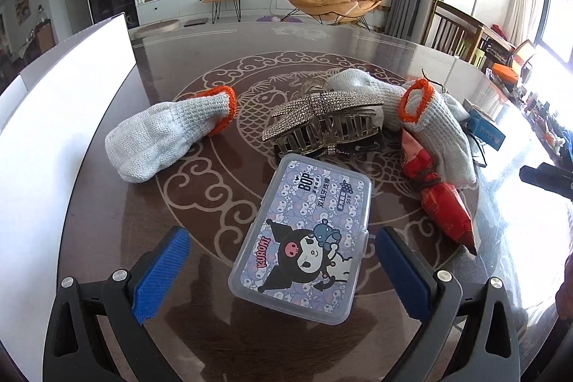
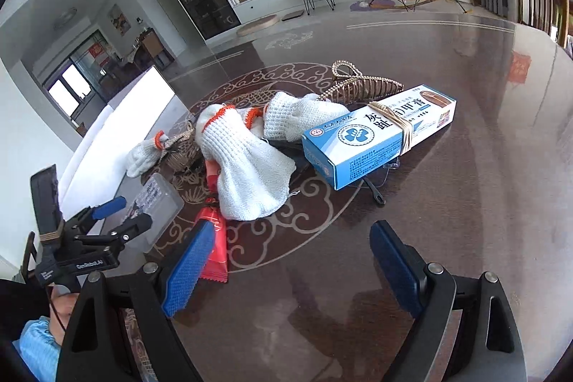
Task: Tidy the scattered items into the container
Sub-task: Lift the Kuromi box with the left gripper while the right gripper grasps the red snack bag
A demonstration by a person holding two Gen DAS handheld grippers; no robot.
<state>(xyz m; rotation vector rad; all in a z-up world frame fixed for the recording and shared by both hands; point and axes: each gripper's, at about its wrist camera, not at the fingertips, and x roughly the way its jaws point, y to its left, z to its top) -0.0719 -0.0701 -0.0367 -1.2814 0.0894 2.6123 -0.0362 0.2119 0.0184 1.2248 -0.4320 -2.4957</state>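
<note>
My left gripper (image 1: 283, 260) is open, its blue pads on either side of the near end of a clear Kuromi floss box (image 1: 304, 238), not touching it. Beyond lie a rhinestone hair claw (image 1: 322, 124), a white knit glove with orange cuff (image 1: 161, 135), a second glove (image 1: 440, 127) and a red snack packet (image 1: 440, 199). The white container (image 1: 61, 117) stands at the left. My right gripper (image 2: 286, 267) is open and empty above the table, near the red packet (image 2: 215, 235), the gloves (image 2: 247, 163) and a blue-and-white medicine box (image 2: 379, 131).
A second hair claw (image 2: 361, 85) lies behind the medicine box, with black-framed glasses (image 2: 372, 188) under it. The left gripper (image 2: 114, 217) shows in the right wrist view beside the floss box (image 2: 157, 199). The dark patterned round table (image 2: 465, 203) stretches right.
</note>
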